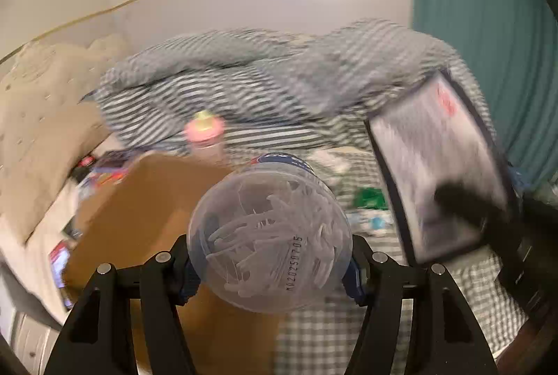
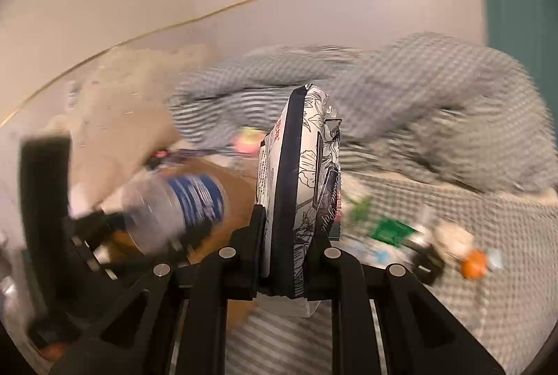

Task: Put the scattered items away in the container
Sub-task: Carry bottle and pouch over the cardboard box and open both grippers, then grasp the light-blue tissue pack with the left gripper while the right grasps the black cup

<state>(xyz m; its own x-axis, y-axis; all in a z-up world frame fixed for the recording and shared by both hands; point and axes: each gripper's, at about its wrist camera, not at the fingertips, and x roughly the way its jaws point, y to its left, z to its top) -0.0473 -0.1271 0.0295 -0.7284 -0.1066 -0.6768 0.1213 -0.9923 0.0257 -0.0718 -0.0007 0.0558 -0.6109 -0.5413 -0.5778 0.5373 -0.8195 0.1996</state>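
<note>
My left gripper (image 1: 270, 265) is shut on a clear plastic jar of cotton swabs (image 1: 270, 235) with a blue label, held bottom-first towards the camera above the bed. It also shows in the right wrist view (image 2: 174, 204), at the left. My right gripper (image 2: 287, 225) is shut on a flat tissue pack (image 2: 300, 180) with a black-and-white floral print, held upright on edge. The pack shows blurred in the left wrist view (image 1: 439, 166), at the right. A brown cardboard box (image 1: 146, 211) lies below and left of the jar, and in the right wrist view (image 2: 237, 197) behind both grippers.
A pink-capped bottle (image 1: 205, 134) stands behind the box. Small items lie on the checked bedsheet (image 2: 470, 305): a green packet (image 2: 387, 230), an orange ball (image 2: 474, 265), a white object (image 2: 453, 235). A crumpled striped duvet (image 1: 261, 78), a beige pillow (image 1: 42, 117) and colourful packets (image 1: 108, 166) are around.
</note>
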